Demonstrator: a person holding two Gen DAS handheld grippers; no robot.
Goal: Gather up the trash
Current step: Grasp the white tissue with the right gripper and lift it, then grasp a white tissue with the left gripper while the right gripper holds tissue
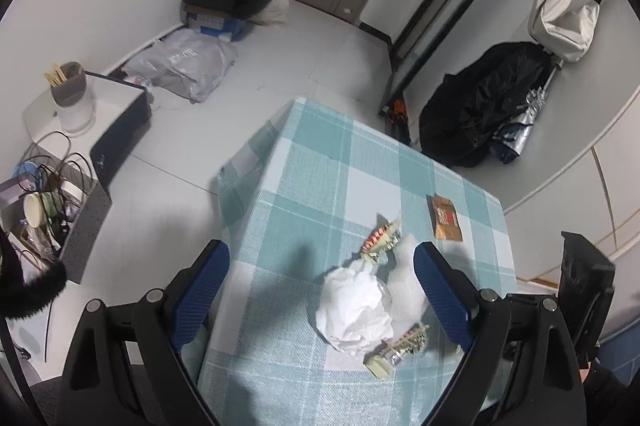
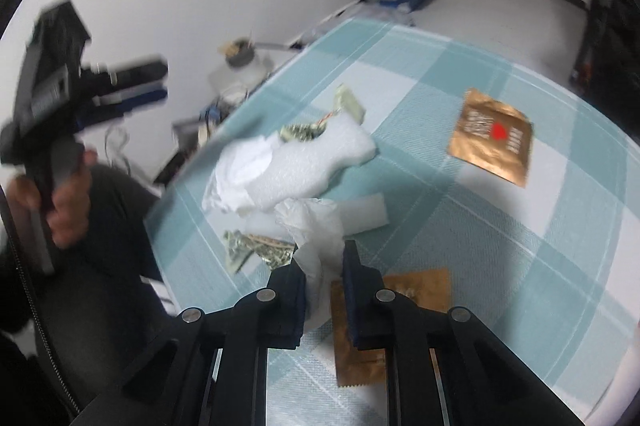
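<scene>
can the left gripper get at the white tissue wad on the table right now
Probably yes: the left gripper is wide open with the tissue wad lying between its fingers, nothing over it. Foam and a wrapper touch it.

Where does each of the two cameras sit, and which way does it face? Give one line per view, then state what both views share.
Left wrist: rides the open left tongs, looking down over the checked tablecloth toward floor and door; only its blue fingers show.
Right wrist: rides the right tongs, shut on a white tissue, facing across the table; the left hand shows.
Shared: white foam piece, gold wrapper.
</scene>
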